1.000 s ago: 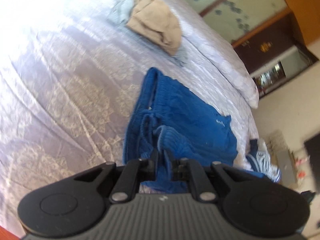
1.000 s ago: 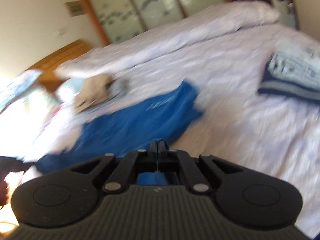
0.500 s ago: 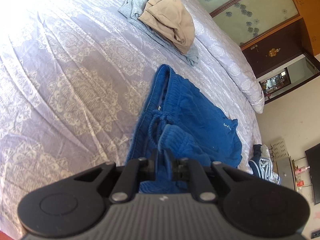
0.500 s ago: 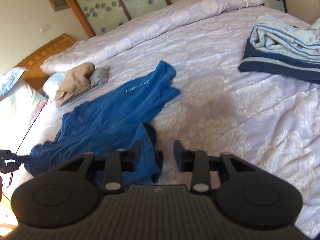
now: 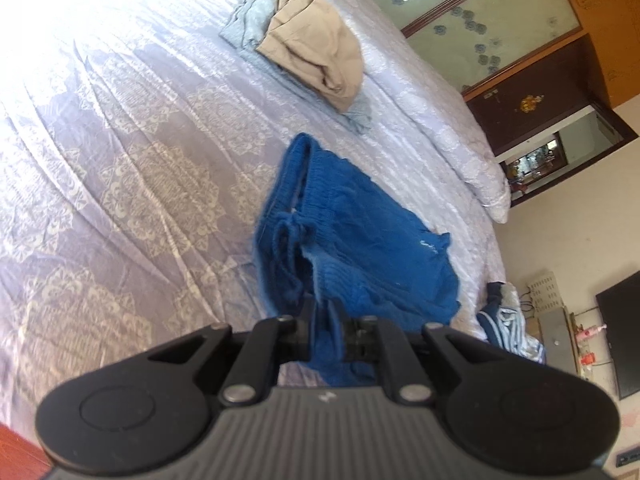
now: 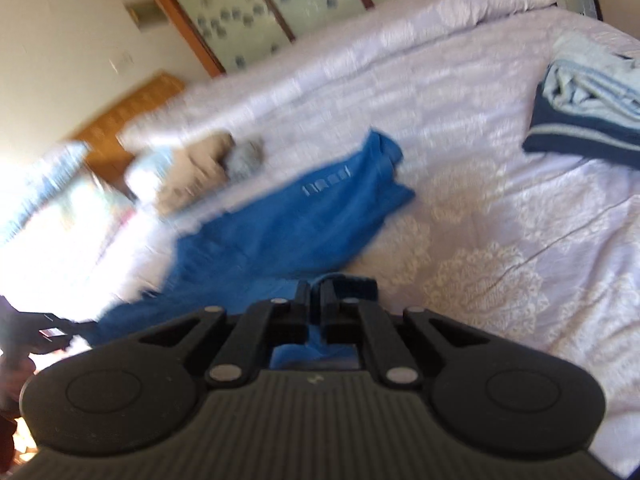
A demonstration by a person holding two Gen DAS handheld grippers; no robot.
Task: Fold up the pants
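The right gripper has just closed its jaws; half a second ago they stood wide apart with the edge of the blue pants lying just beside the left jaw; now the two jaws are nearly together, and a thin bit of blue cloth sits between them; so it looks like it has grabbed a new spot on the pants. The picture is blurry here, so how tight the hold is cannot be told for sure.

The left gripper has not changed its hold; its jaws are pinched shut on a bunch of the blue pants, as they were a second ago; the cloth runs up and away from the jaws, with the waistband and its string just past them.

The rest of the pants lie spread on the bed, ahead of both sets of jaws; they are still messy and not folded.

With both ends now held, the person can likely lift and stretch the pants flat; that is the first step of a fold.

Far ahead of the left jaws sits a tan cloth pile; off to the right of the right jaws lies a striped folded cloth.
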